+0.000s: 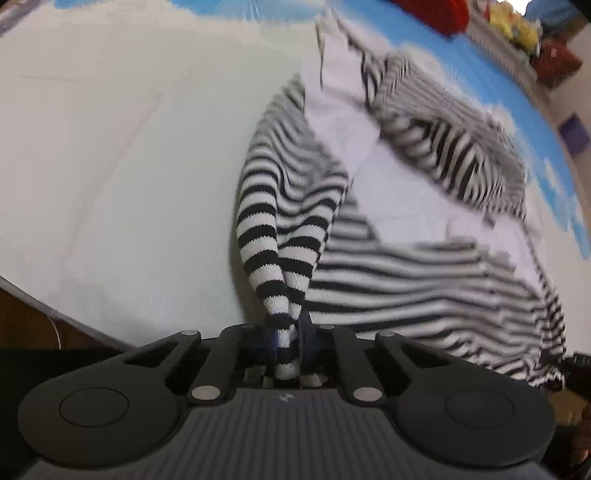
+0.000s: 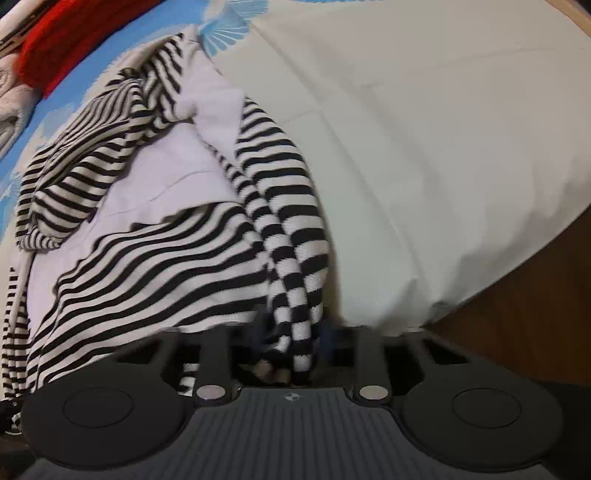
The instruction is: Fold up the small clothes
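Around my work area: a white sheet covers the surface, with a blue patterned cloth along the far side. A red bundle lies on that blue cloth, something yellow sits past it, too blurred to name. Wooden floor shows past the sheet's edge. Nothing blocks either tool; only the garment itself bunches in front of them.

The striped garment, black and white with pale lilac panels, lies crumpled on the sheet between my two tools, partly lifted at the near corners.

My left gripper is pinched nearly closed on a twisted striped end of it, fabric running up from the jaws and a bit poking out behind them. My right gripper is also clamped nearly closed on another bunched striped end, cloth hanging straight from the jaws. The rest of the garment trails away toward the blue cloth, one sleeve folded over itself there.
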A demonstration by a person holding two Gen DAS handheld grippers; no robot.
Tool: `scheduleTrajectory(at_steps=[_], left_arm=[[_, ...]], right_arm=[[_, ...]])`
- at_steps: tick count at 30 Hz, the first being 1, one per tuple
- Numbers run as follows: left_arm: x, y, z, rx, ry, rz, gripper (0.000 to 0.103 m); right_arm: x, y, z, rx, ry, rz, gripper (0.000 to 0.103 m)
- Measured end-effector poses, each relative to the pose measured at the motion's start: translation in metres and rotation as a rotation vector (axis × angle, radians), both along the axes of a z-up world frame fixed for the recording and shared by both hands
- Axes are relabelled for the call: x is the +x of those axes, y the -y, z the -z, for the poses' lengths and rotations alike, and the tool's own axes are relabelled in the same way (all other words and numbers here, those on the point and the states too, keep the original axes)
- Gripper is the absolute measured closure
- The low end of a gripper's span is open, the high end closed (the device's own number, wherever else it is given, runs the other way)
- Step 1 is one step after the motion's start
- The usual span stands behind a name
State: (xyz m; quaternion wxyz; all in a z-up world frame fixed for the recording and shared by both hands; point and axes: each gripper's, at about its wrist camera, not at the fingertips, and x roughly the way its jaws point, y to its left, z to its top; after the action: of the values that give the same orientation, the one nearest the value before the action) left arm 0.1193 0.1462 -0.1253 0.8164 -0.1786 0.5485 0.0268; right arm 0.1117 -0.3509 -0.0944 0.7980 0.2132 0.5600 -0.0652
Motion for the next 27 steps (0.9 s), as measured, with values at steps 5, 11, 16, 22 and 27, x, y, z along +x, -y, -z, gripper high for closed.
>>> scheduleTrajectory(at_steps=[5, 11, 16, 22, 27], left_arm=[[-0.007, -0.001, -0.006, -0.006, 0.016, -0.017, 0.089], [-0.006, -0.011, 0.008, -0.067, -0.072, -0.046, 0.071], [-0.007, -0.012, 0.01, -0.064, -0.076, -0.037, 0.07], [-0.006, -0.005, 0.012, -0.044, -0.069, -0.023, 0.07], [-0.007, -0.004, 0.011, -0.034, -0.06, -0.012, 0.076]], right_arm=[[-0.008, 0.012, -0.018, 0.06, 0.088, 0.048, 0.092], [-0.005, 0.009, 0.001, 0.032, -0.013, 0.035, 0.08], [-0.007, 0.006, 0.002, 0.014, -0.023, 0.02, 0.078], [-0.005, 0.004, 0.004, -0.001, -0.019, -0.002, 0.078], [-0.005, 0.001, 0.002, -0.003, -0.002, -0.025, 0.089]])
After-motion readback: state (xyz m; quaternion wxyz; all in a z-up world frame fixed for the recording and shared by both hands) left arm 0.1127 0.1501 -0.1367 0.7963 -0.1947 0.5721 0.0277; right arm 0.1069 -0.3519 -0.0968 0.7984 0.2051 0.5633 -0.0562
